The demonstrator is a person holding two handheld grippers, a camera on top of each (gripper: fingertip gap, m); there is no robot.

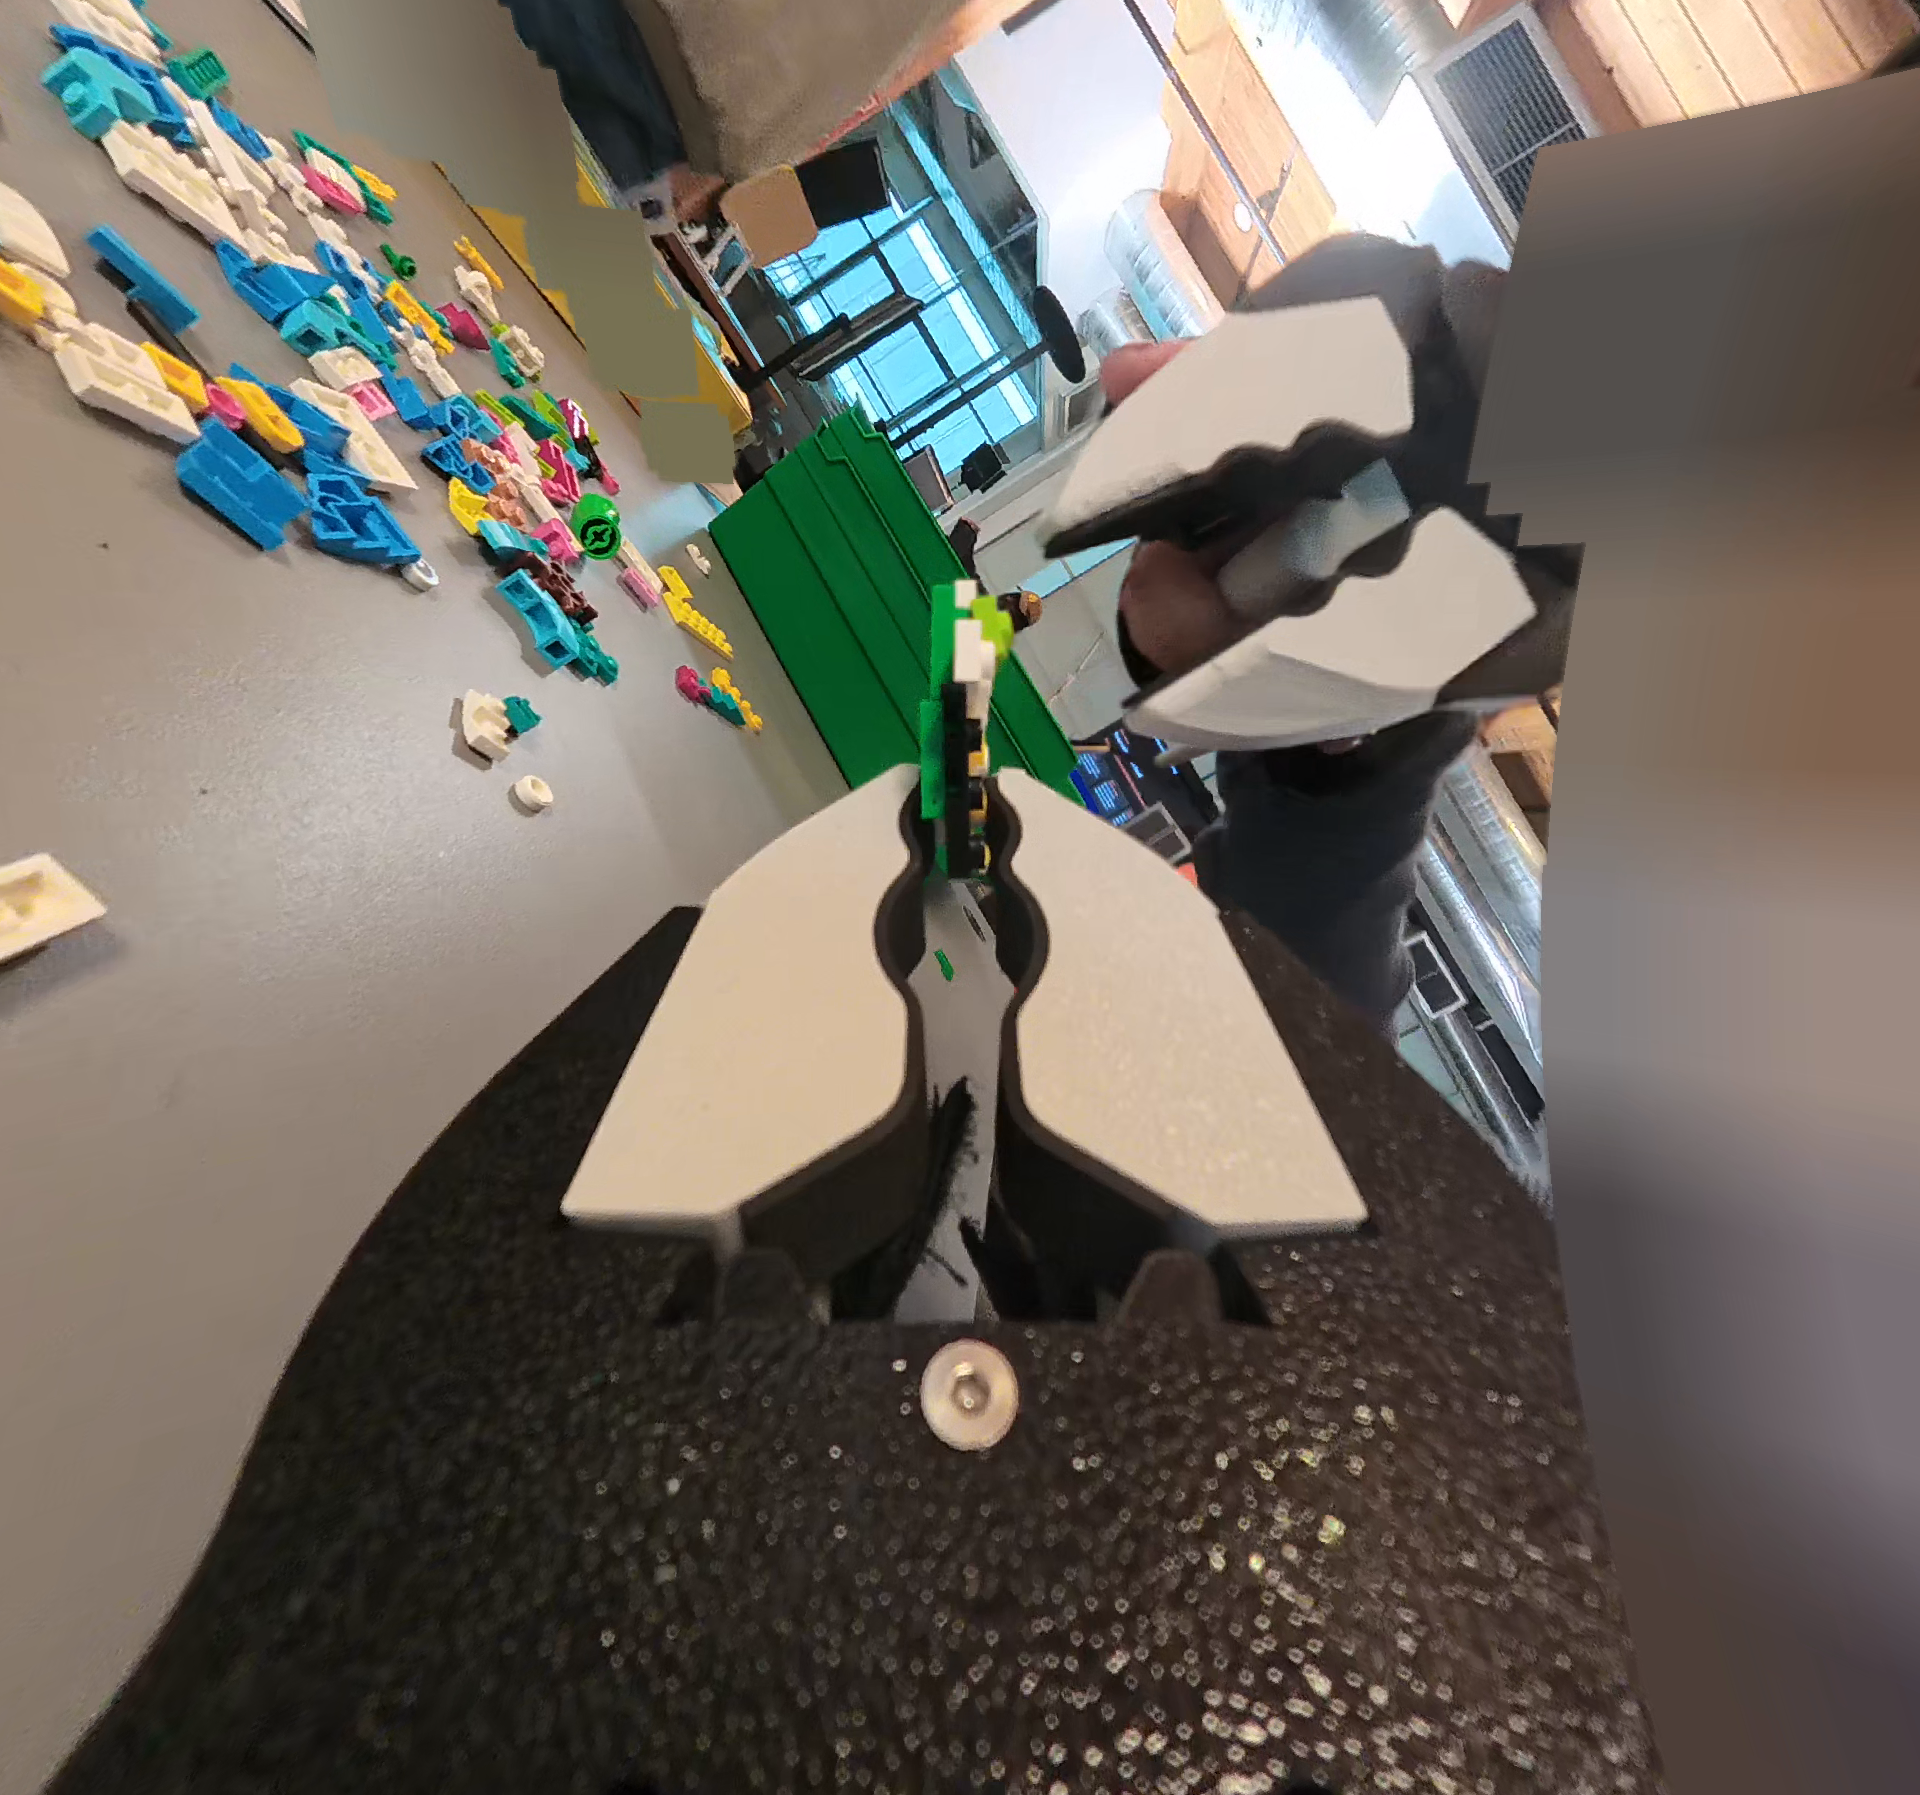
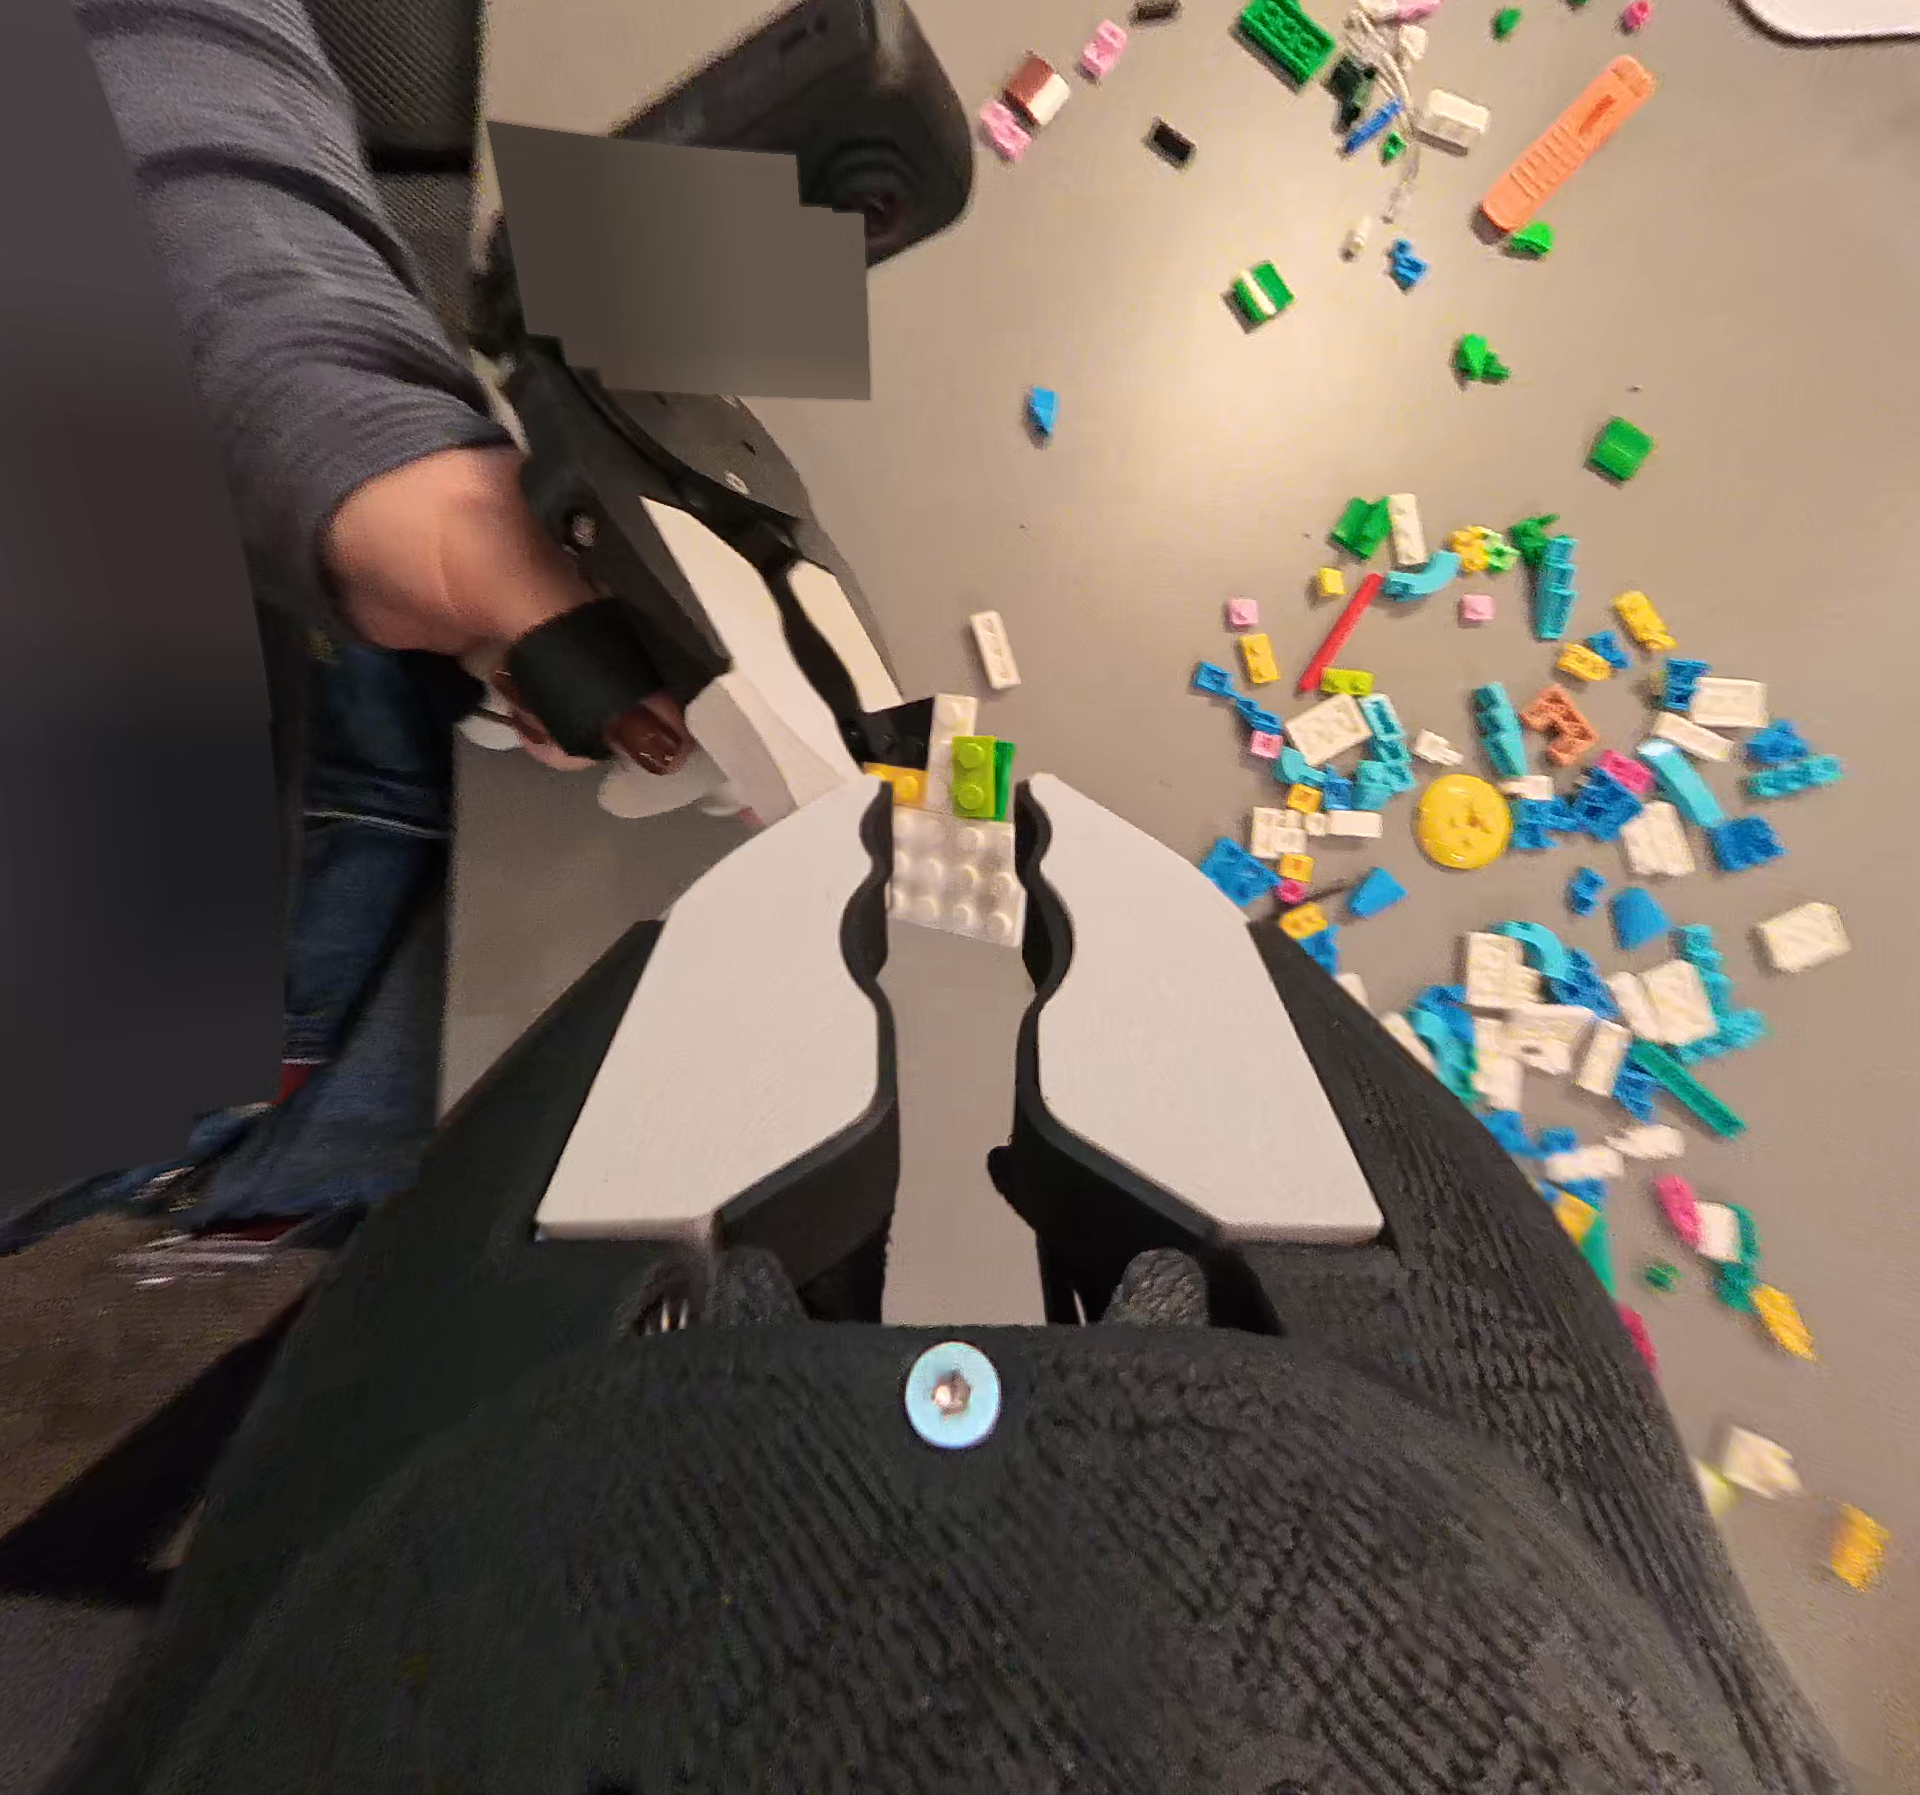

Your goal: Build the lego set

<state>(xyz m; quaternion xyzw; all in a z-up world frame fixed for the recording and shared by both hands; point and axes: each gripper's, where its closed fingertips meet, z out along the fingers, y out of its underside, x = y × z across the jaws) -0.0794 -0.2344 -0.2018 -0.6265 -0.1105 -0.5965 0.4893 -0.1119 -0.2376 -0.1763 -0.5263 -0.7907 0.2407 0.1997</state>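
1. Centrally, a small lego assembly (image 2: 961, 836) of studded white plates, a lime brick and green and yellow pieces is held above the grey table (image 2: 1143, 395).
2. It is clamped edge-on by the left gripper (image 1: 961, 810); in the right wrist view it lies between the fingers of the right gripper (image 2: 951, 810), though whether they grip it cannot be told.
3. Only the left wrist view shows green bins (image 1: 831, 582); only the right shows an orange ridged tool (image 2: 1569, 145).
4. Loose glossy bricks (image 2: 1538, 810) are scattered on the table.
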